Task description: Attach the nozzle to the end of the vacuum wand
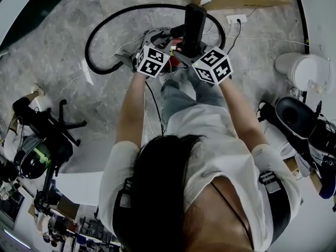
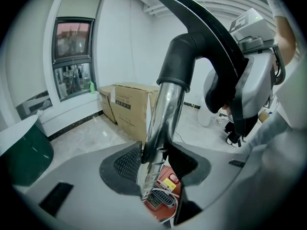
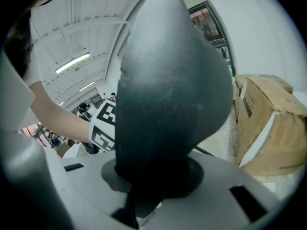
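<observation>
Standing over a grey marbled floor point(image 1: 63, 88), a person reaches both bare forearms forward and down, elbows slightly bent, with the two marker cubes point(image 1: 152, 61) point(image 1: 212, 65) close together in front of the knees. A black hose point(image 1: 152, 6) lies in a wide loop on the floor beyond the hands. A cardboard box point(image 2: 132, 111) stands against the white wall below a window.

The black nozzle point(image 3: 168, 95) rises upright between the hands. The right tool point(image 3: 153, 181) is clamped on its lower part, and its broad dark body fills most of the right gripper view. The left gripper view shows the nozzle's round collar over the top end of the chrome vacuum wand point(image 2: 165, 114), its curved spine arching toward the right hand.

The left tool point(image 2: 156, 164) is closed narrowly on the wand, with the ribbed pads point(image 2: 128, 163) pressed against the tube, which stands nearly upright with a slight lean. A red vacuum body point(image 2: 163, 198) shows just below those jaws. The left forearm crosses the right gripper view, one marker cube beside the nozzle.
</observation>
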Demonstrator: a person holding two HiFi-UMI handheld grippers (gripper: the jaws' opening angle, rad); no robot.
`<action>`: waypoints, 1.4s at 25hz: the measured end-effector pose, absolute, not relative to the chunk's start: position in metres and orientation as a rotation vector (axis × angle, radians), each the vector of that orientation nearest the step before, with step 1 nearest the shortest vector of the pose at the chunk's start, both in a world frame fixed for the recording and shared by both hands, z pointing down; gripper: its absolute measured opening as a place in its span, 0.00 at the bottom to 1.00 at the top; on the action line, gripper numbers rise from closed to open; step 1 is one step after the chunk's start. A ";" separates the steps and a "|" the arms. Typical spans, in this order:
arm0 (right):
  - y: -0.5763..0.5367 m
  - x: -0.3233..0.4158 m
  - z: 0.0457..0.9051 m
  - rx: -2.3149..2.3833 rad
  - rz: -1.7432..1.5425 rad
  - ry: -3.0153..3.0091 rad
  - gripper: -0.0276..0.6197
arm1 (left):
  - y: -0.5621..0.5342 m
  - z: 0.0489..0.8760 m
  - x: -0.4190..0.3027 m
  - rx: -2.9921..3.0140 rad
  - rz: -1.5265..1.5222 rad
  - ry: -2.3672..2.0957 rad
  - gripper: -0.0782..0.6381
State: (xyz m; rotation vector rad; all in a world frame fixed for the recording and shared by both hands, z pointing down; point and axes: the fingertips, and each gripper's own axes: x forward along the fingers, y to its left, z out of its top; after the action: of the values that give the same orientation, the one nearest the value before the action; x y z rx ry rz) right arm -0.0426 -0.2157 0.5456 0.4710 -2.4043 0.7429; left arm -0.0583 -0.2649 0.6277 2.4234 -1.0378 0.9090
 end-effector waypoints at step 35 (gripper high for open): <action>-0.229 -0.031 0.538 0.549 0.837 -2.485 0.56 | -0.269 0.630 -0.057 2.406 0.912 -1.062 0.35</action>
State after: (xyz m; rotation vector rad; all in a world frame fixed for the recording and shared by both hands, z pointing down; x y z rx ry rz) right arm -0.0307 -0.2293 0.5377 0.5487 -2.4849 0.8370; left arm -0.0574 -0.2692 0.6300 2.4062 -1.0618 0.9121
